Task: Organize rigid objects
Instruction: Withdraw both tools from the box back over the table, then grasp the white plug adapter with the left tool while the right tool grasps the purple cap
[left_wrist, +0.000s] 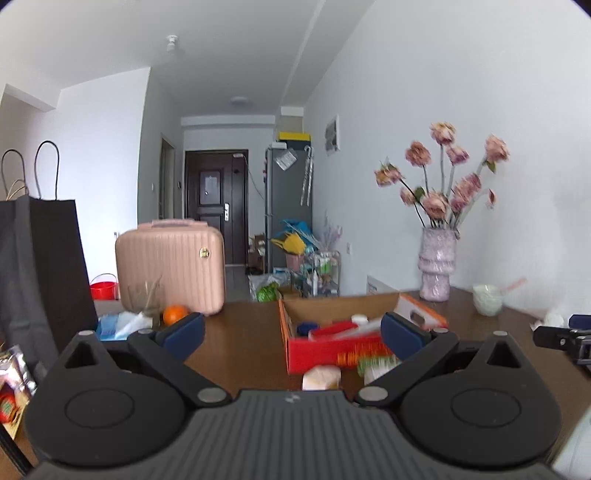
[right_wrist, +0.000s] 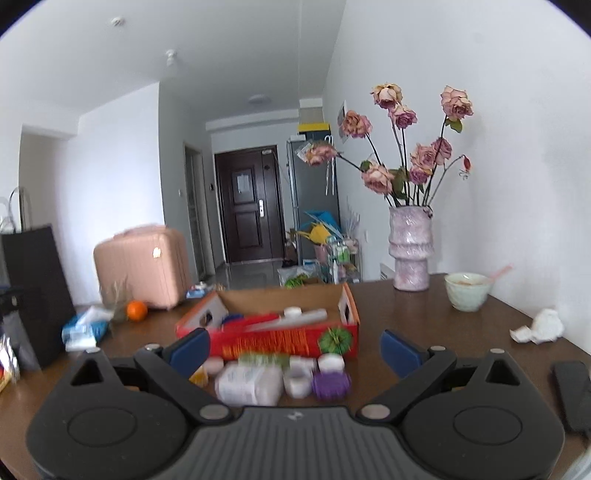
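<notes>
Red box (right_wrist: 280, 339) ahead, right gripper (right_wrist: 295, 349) agape — seemingly apart

Bright daylight, perhaps slight motion blur

An open red cardboard box (right_wrist: 280, 341) holds mixed items; small bottles (right_wrist: 251, 384) and a purple ball (right_wrist: 330, 384) lie before it.

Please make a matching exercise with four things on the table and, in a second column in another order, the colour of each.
Things:
1. vase
2. bowl
3. round fruit
4. small suitcase

Colours:
A. orange
B. pale green
C. pink
D. lilac with white speckles

Pairs: 1-D, 2-B, 3-A, 4-C
</notes>
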